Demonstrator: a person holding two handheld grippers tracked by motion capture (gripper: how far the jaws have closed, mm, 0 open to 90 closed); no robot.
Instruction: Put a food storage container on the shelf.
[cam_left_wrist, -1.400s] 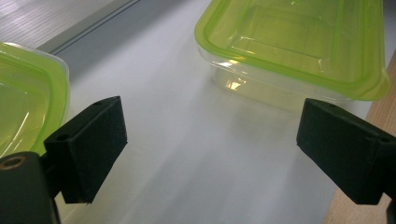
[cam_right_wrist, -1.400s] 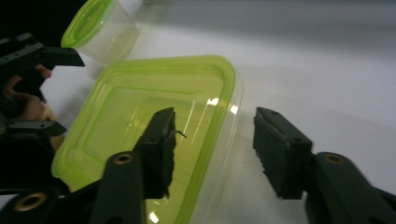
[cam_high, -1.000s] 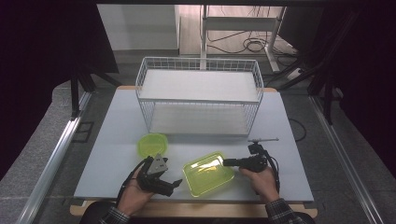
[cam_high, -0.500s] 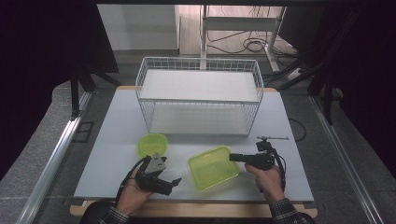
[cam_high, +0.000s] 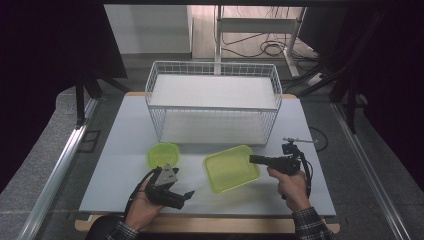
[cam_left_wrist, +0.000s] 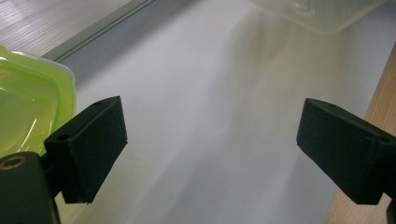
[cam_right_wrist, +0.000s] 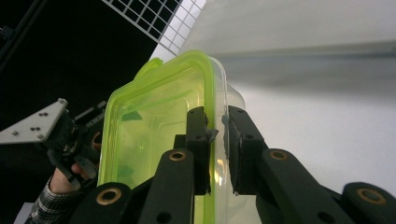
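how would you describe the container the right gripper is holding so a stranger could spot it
Start at the white wire basket on the grey table. In front of its right half is a rectangular clear plastic container with a lime-green lid, gripped at its edge by the right gripper. Its neighbour, the small round green container, lies further left.

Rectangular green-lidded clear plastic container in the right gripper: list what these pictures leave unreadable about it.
- Contents: in the right gripper view the rectangular green-lidded clear plastic container shows only glare and reflections through its tinted lid.
- Gripped rim: the right gripper covers it there.
- Underside: faces away in the high view.
- Far corner: cut off by the top edge in the left gripper view, blurred.
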